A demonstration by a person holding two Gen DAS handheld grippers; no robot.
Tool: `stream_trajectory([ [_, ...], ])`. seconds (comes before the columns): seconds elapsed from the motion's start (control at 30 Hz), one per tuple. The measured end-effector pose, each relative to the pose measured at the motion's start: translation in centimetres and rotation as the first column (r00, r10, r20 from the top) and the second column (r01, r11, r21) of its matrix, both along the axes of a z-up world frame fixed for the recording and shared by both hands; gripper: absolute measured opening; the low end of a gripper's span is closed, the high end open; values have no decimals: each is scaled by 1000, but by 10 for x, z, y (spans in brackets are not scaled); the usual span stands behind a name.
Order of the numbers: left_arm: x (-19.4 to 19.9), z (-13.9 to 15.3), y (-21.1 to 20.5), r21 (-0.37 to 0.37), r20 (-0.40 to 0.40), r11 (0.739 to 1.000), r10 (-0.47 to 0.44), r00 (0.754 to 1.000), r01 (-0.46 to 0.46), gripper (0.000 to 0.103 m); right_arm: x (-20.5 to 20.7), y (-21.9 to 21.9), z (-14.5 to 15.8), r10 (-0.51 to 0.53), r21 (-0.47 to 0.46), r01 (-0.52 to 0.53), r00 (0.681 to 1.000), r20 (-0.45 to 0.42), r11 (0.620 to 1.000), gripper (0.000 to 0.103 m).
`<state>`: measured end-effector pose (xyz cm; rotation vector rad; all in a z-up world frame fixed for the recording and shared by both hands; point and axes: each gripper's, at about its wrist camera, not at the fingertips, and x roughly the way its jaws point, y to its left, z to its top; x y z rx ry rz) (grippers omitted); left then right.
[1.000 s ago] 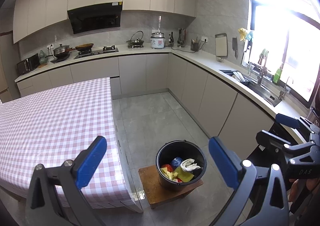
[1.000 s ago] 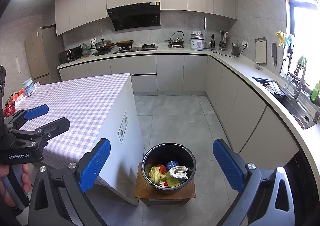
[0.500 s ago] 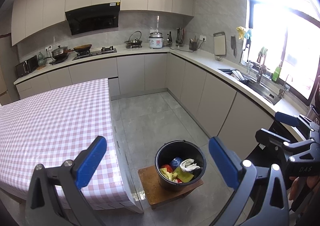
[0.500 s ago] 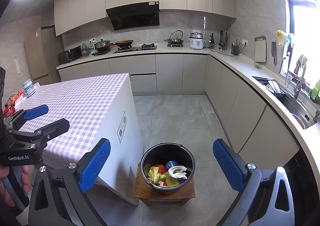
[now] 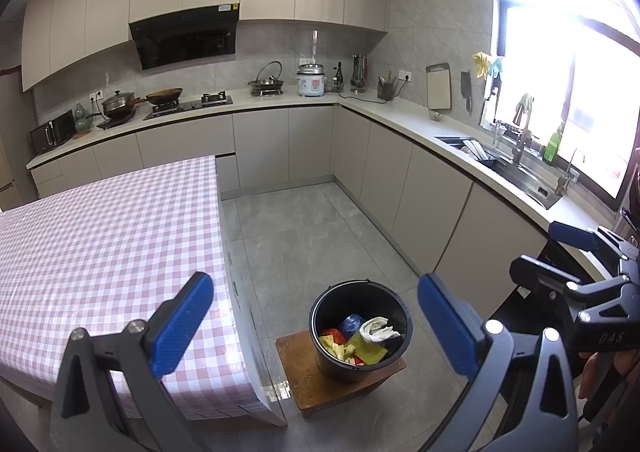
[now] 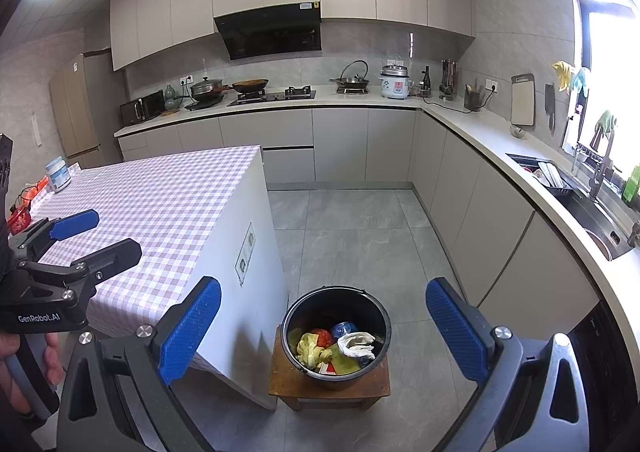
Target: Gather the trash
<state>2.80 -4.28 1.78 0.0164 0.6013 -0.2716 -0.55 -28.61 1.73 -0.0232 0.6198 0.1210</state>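
Note:
A black bucket (image 5: pixel 324 316) stands on a low wooden stool (image 5: pixel 308 380) on the floor beside the checked table (image 5: pixel 100 236). It holds several pieces of trash: a white crumpled wad (image 5: pixel 376 329), yellow scraps, a red piece and a blue piece. My left gripper (image 5: pixel 314 326) is open and empty, high above the bucket. My right gripper (image 6: pixel 322 330) is open and empty, also high above the bucket (image 6: pixel 292 316). Each gripper shows in the other's view, the right one (image 5: pixel 560 252) and the left one (image 6: pixel 96 236).
The pink checked table (image 6: pixel 160 204) stands left of the bucket, with a white tub (image 6: pixel 58 174) and red items at its far left. Cabinets and a counter with a sink (image 5: pixel 512 172) run along the back and right. Grey tiled floor (image 5: pixel 304 236) lies between.
Both views have shifted very slightly; the bucket and trash stay where they were. Both grippers stay open.

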Motion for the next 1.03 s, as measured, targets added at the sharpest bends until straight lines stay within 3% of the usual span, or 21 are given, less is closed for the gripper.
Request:
stream_trajectory([
  [1.03,7,-8,7,-4,-33,1000,12,999,-12,102,5,-8,0,6,-3,-6,1000,-9,1000,103],
])
